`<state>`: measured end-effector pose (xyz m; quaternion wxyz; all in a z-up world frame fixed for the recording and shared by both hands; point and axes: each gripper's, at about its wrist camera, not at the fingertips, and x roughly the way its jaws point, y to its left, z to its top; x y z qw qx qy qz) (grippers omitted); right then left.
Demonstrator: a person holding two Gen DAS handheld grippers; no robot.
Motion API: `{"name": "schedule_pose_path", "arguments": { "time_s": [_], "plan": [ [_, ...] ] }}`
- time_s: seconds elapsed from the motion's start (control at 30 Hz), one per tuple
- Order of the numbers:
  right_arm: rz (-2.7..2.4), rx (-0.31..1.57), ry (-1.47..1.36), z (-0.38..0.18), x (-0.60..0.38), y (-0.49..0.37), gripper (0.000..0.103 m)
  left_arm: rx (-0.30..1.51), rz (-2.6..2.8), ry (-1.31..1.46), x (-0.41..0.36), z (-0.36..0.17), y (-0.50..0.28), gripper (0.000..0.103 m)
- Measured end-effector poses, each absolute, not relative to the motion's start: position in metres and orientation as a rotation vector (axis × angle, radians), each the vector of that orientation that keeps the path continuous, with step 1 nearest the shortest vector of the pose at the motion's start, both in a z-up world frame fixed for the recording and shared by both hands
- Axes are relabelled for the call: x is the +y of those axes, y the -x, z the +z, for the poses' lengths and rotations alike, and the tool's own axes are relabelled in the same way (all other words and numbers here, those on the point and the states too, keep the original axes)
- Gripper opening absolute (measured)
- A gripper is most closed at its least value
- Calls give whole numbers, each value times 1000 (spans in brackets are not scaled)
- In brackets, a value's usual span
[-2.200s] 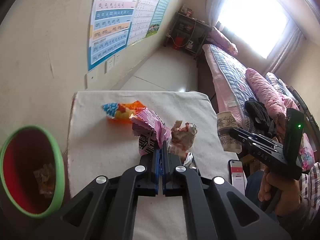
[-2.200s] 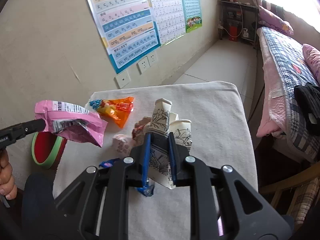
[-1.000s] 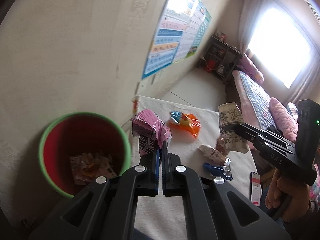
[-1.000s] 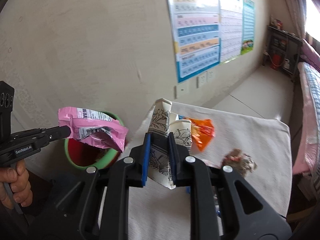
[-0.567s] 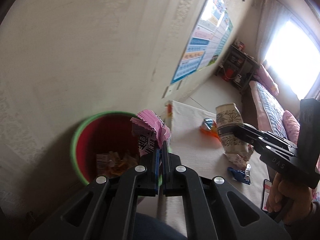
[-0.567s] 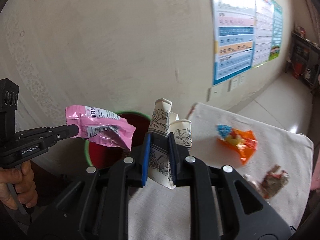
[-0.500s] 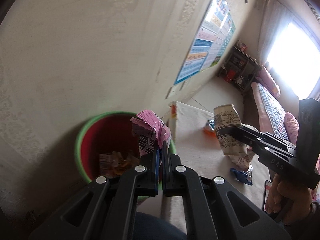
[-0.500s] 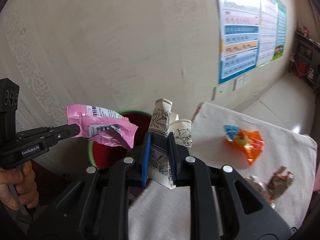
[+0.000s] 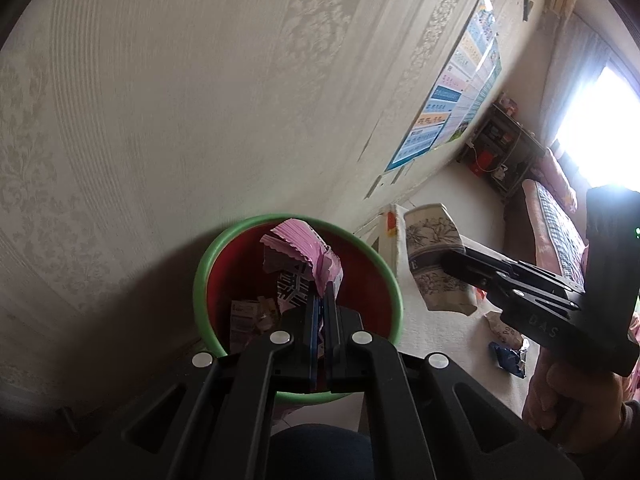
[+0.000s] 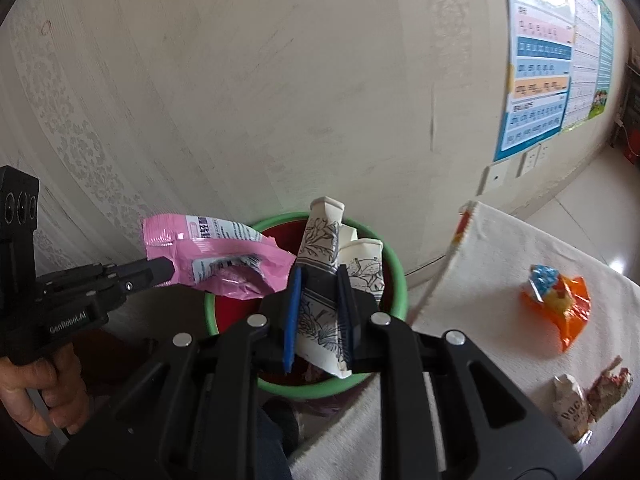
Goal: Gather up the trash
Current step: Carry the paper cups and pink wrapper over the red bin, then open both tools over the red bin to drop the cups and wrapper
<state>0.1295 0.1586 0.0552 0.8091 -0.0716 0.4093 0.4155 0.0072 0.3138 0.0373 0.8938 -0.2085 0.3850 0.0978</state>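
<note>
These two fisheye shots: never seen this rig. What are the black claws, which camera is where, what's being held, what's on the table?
There is no robot arm. A person holds a hand-held two-finger gripper in each hand, and each gripper carries a fisheye camera that looks forward along its own fingers.

In the left wrist view, the left gripper is shut on a pink snack bag, held over a red bin with a green rim that already has some wrappers in it. The right gripper shows at the side.

In the right wrist view, the right gripper is shut on crushed patterned paper cups, also over the bin, and the left gripper comes in from the left with the bag.

On the white-clothed table lie an orange snack bag and two crumpled wrappers. A small blue wrapper shows in the left view only.
</note>
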Motion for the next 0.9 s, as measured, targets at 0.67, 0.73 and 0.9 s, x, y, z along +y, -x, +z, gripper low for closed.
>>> {"name": "schedule_pose_path", "arguments": {
  "time_s": [0.67, 0.73, 0.9],
  "plan": [
    [910, 954, 224, 16, 203, -144, 33, 812, 202, 476, 333, 15, -21, 30],
    [911, 942, 225, 17, 202, -142, 46, 790, 208, 472, 333, 18, -18, 53],
    [901, 935, 214, 17, 194, -140, 62, 765, 226, 484, 335, 24, -12, 77]
  ]
}}
